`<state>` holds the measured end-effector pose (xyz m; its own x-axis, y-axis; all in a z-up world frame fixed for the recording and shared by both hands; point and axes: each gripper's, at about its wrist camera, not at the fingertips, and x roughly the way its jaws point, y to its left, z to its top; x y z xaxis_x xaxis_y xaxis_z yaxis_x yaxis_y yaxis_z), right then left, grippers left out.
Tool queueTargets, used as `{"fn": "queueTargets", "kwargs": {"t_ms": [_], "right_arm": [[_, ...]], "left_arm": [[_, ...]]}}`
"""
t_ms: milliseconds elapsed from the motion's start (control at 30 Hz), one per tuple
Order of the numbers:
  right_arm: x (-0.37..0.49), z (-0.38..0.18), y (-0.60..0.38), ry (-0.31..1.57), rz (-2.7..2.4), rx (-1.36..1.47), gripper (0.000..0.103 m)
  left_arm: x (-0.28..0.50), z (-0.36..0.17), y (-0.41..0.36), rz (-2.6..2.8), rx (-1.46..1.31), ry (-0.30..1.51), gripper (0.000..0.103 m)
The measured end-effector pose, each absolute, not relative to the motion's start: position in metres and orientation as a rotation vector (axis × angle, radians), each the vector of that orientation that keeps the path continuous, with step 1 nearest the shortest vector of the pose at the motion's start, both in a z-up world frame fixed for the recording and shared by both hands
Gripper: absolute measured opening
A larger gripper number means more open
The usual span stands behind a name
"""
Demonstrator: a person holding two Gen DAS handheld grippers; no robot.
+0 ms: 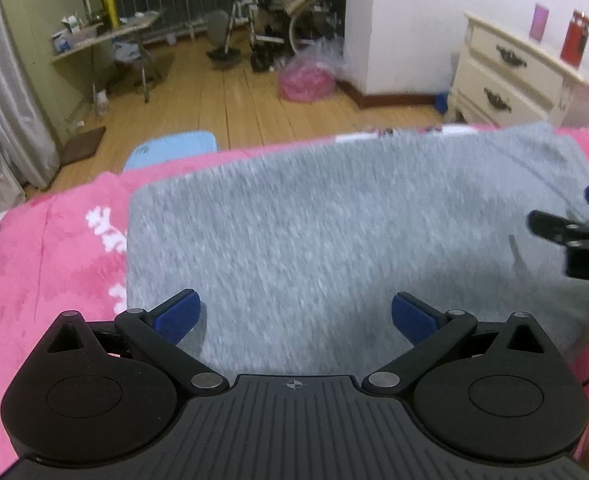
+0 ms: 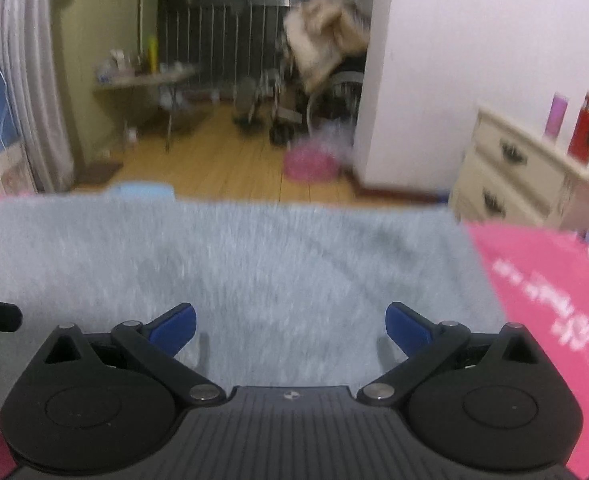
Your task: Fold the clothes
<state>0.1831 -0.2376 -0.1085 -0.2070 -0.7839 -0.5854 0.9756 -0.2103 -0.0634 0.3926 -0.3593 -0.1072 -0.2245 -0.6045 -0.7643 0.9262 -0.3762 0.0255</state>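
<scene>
Pink bedding [image 1: 46,248] with white print spreads under everything I hold, reaching out to both sides of my tools. On it, straight ahead of both grippers, lies the grey garment [image 1: 314,232], flat and folded into a broad rectangle, its far edge near the bed's edge. My left gripper [image 1: 295,316] hangs over its near edge, blue pads spread wide and holding nothing. My right gripper [image 2: 290,326] hangs alongside, equally spread and empty, over the same near edge.
</scene>
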Motion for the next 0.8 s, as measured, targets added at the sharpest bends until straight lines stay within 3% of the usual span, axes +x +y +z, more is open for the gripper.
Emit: {"fn": "queueTargets", "kwargs": {"t_ms": [100,233,300,367,467,633,800], "right_arm": [[0.155,-0.099,-0.234,0.465,-1.794,0.506,0.1],[0.103,-0.094,-0.242,0.423,-1.829,0.592,0.087],[0.076,-0.098,-0.256,0.416,-1.774,0.67,0.081],[0.053,-0.103,-0.272,0.422,-1.734,0.729,0.071],[0.031,-0.113,-0.292,0.429,-1.692,0.801,0.066],[0.026,-0.115,-0.298,0.425,-1.647,0.83,0.064],[0.012,-0.106,-0.282,0.267,-1.607,0.905,0.064]], "left_arm": [[0.392,-0.106,-0.363,-1.817,0.842,0.507,0.1],[0.391,-0.104,-0.368,-1.834,0.821,0.458,0.096],[0.39,-0.105,-0.372,-1.851,0.821,0.441,0.089],[0.388,-0.109,-0.376,-1.861,0.824,0.436,0.069],[0.388,-0.112,-0.379,-1.863,0.828,0.432,0.058],[0.39,-0.117,-0.379,-1.847,0.832,0.429,0.054],[0.392,-0.121,-0.379,-1.831,0.835,0.425,0.054]]}}
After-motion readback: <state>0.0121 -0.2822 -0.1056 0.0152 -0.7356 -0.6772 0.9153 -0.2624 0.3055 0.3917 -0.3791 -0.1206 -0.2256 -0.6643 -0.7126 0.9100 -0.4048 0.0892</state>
